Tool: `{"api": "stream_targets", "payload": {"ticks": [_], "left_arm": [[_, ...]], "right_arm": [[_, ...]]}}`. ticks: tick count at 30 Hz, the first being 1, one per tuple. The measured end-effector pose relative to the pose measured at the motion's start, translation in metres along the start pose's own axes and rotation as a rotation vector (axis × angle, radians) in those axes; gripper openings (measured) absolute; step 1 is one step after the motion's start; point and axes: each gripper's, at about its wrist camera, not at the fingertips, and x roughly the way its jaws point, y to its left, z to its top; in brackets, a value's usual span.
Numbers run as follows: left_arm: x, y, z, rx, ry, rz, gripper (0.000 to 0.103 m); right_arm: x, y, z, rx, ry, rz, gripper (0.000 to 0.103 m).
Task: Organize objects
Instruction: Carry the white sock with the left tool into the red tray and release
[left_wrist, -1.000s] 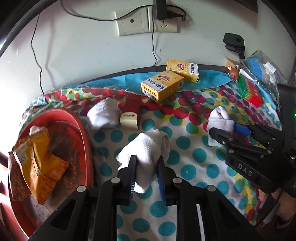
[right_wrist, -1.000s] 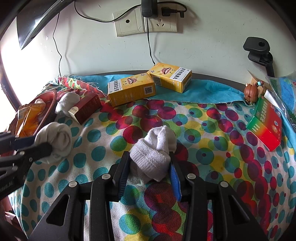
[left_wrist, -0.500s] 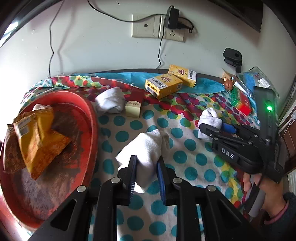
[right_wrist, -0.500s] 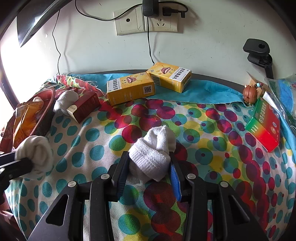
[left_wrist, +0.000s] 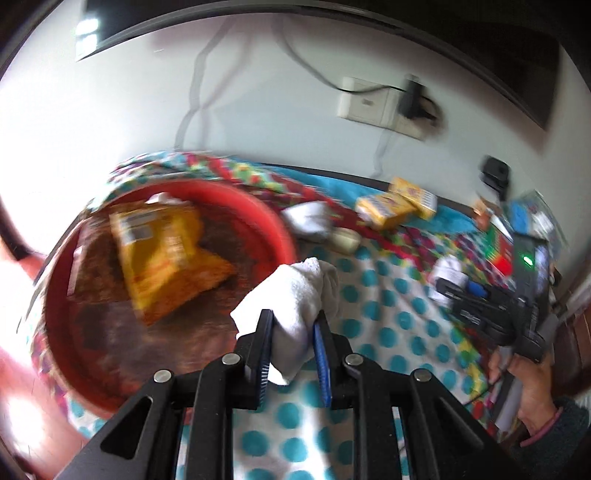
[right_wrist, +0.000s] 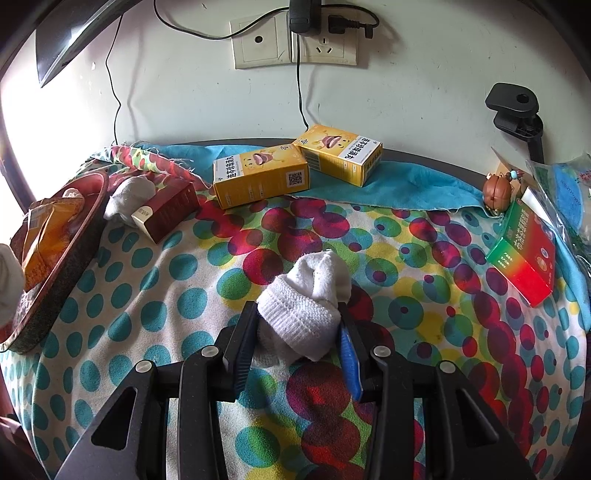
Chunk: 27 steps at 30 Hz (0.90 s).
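Note:
My left gripper is shut on a rolled white sock and holds it in the air at the near right rim of the red tray. In that tray lie orange snack packets. My right gripper is shut on a second white sock low over the spotted cloth. A third white sock lies beside a dark red box near the tray. The right gripper with its sock also shows at the right of the left wrist view.
Two yellow boxes sit at the back by the wall. A red and green box, a small brown figure and plastic bags crowd the right edge. Wall sockets with cables hang above. A person's hand grips the right tool.
My left gripper has carried its sock up and to the left, from above the spotted cloth to the tray's rim, rolling as it went. The right gripper and its sock stayed put.

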Motion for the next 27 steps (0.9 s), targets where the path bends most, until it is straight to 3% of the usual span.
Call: {"api": "stream_targets", "payload": {"ticks": [14, 27], "left_arm": [[0.006, 0.099, -0.02, -0.193, 0.025, 0.149, 0.021], [0.012, 0.132, -0.024, -0.252, 0.026, 0.211, 0.026]], "right_arm": [[0.0, 0.004, 0.0, -0.008, 0.001, -0.008, 0.039], [0.0, 0.003, 0.001, -0.021, 0.002, -0.022, 0.039]]}}
